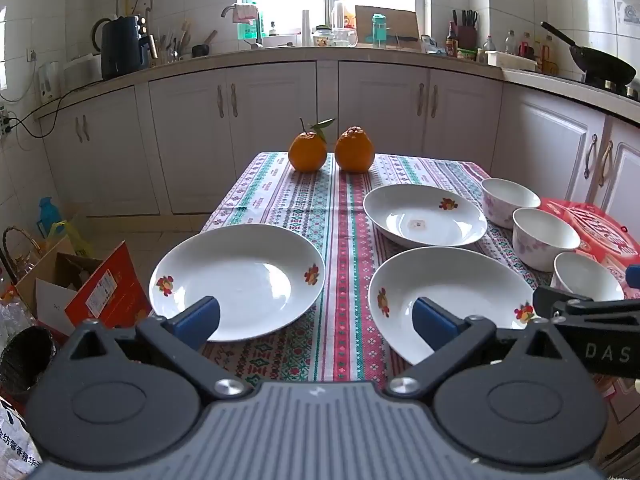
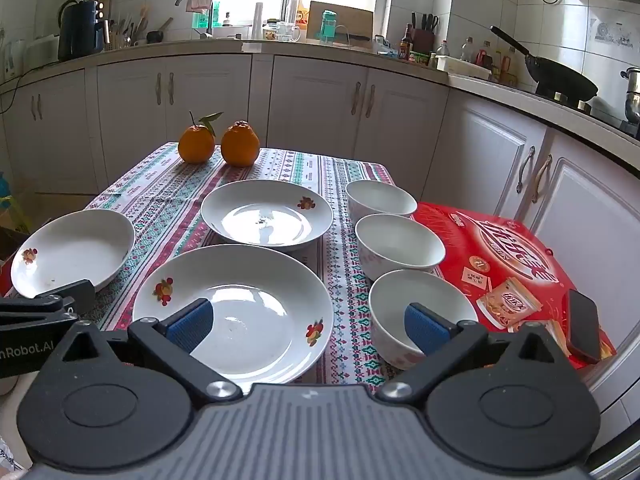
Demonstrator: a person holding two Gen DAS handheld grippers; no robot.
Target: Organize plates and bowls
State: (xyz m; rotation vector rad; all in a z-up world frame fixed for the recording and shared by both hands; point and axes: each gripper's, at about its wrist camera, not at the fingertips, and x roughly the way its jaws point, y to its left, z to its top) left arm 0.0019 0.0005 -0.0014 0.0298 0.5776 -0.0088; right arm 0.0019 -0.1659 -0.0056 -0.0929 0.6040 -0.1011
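Note:
Three white plates with small flower prints lie on the patterned tablecloth: a left plate (image 1: 240, 276) (image 2: 74, 250), a near plate (image 1: 448, 300) (image 2: 240, 308) and a far plate (image 1: 424, 214) (image 2: 266, 214). Three white bowls stand in a row along the right edge: far bowl (image 1: 510, 200) (image 2: 380, 200), middle bowl (image 1: 544, 236) (image 2: 400, 244), near bowl (image 1: 588, 276) (image 2: 416, 312). My left gripper (image 1: 316, 320) hovers open over the near table edge between the left and near plates. My right gripper (image 2: 308, 324) is open above the gap between the near plate and near bowl. Neither holds anything.
Two oranges (image 1: 308, 152) (image 2: 240, 144) sit at the table's far edge. A red box (image 2: 516, 264) with a phone (image 2: 584, 326) on it lies right of the bowls. Kitchen cabinets (image 1: 280, 128) ring the table. Cardboard boxes (image 1: 104, 292) crowd the floor at left.

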